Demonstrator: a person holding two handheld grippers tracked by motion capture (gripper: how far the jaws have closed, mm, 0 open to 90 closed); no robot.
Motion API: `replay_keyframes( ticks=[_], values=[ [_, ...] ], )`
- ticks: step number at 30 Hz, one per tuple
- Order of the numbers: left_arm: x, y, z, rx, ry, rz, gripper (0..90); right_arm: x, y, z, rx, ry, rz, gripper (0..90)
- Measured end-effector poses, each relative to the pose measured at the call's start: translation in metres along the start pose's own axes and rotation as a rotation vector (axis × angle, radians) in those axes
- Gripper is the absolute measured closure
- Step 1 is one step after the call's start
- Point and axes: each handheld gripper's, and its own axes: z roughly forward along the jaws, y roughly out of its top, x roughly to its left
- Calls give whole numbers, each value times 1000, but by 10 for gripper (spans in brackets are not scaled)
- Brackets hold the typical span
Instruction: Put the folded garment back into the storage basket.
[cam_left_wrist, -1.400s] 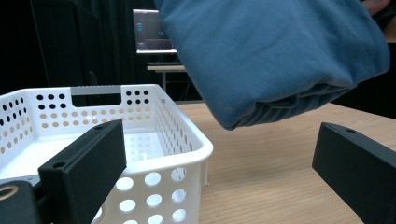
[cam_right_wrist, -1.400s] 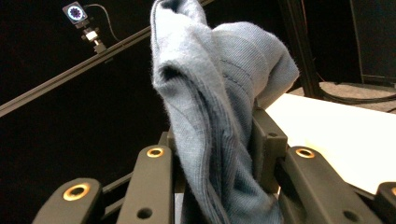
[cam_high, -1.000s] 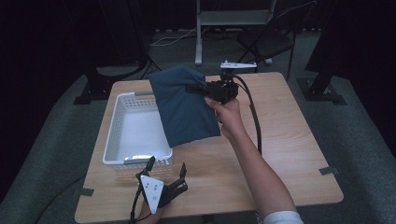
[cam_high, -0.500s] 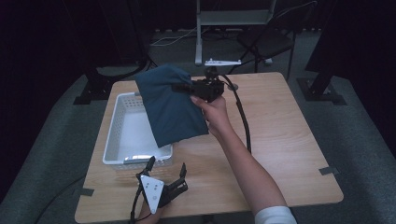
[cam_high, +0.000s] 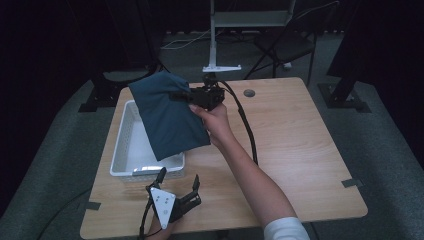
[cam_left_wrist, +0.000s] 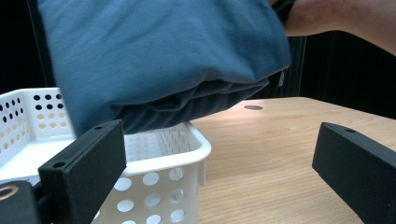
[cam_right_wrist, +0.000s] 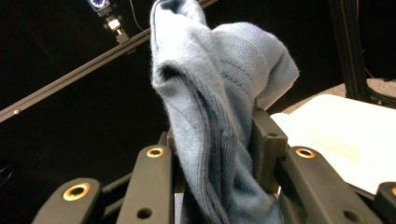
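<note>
A folded dark blue cloth (cam_high: 167, 117) hangs in the air over the right half of the white perforated basket (cam_high: 120, 150). My right gripper (cam_high: 182, 96) is shut on the cloth's upper edge, and the fabric (cam_right_wrist: 219, 116) bunches up between its jaws. The cloth's lower edge (cam_left_wrist: 163, 60) hangs just above the basket rim (cam_left_wrist: 187, 144). Near the table's front edge, just in front of the basket, my left gripper (cam_high: 177, 181) stands open with nothing between its jaws.
The wooden table (cam_high: 290, 145) has bare room to the right of the basket, with a small round grommet (cam_high: 249, 93) at the back. The right gripper's black cable (cam_high: 247, 130) trails across the table. A chair and stands sit behind the table.
My right hand has carried the blue cloth leftwards, from beside the basket to over it. The left gripper has stayed where it was.
</note>
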Motion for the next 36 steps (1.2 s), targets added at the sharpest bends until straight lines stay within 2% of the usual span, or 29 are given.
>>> replay_keyframes(
  ticks=[13,36],
  values=[
    [0,0,0,-2,0,0,42,6,0,32,22,27,-6,667],
    [0,0,-1,-5,-6,-1,42,11,1,62,27,63,0,667]
  ],
)
